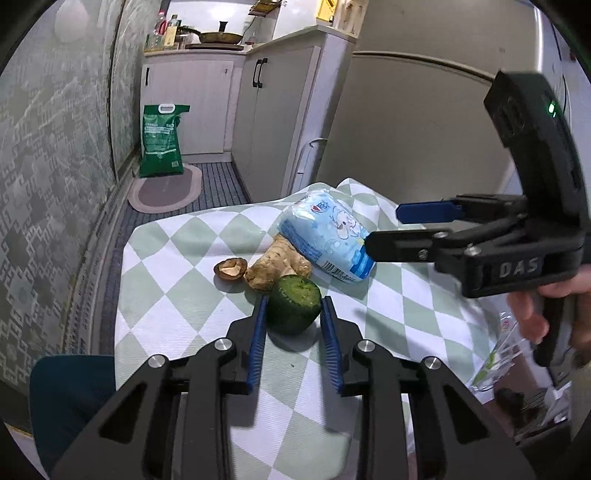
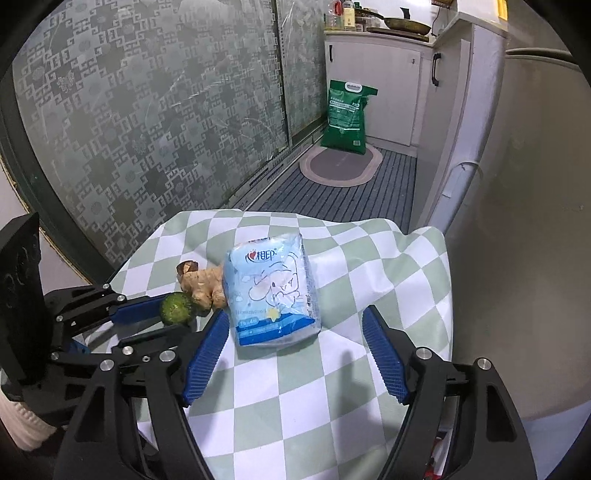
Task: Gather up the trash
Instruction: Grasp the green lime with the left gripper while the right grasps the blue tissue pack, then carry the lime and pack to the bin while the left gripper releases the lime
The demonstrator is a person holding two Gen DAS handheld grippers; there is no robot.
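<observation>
Checked tablecloth fills my view; the tissue pack lies ahead between my right gripper's spread jaws, untouched. My left gripper brackets the green fruit stub, pads near-touching, beside ginger and mushroom.

Mushroom mostly tucked behind the ginger in the right wrist view. The person's hand runs off the frame's edge. Distant bottles' labels unreadable.

both wrist views look down, close, sharing the checked tablecloth.
</observation>
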